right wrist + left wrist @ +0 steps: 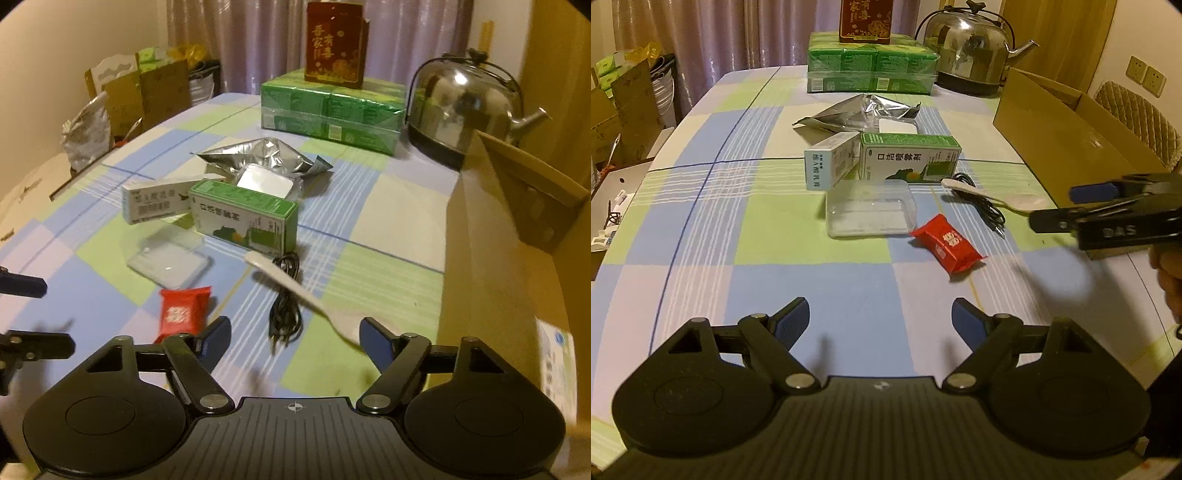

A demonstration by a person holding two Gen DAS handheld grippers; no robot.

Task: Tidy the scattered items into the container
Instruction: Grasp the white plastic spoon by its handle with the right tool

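On the checked tablecloth (701, 206) we see scattered items: a red candy packet (947, 245), a clear plastic box (870, 212), a green carton (910, 157), a white carton (831, 162), a white spoon (295, 286) lying across a black cable (284, 306), and a foil pouch (857, 112). Only our right wrist view shows the label on the cardboard box (491, 280) at right. Our left gripper (879, 325) and right gripper (295, 341) both hang spread wide, holding nothing.
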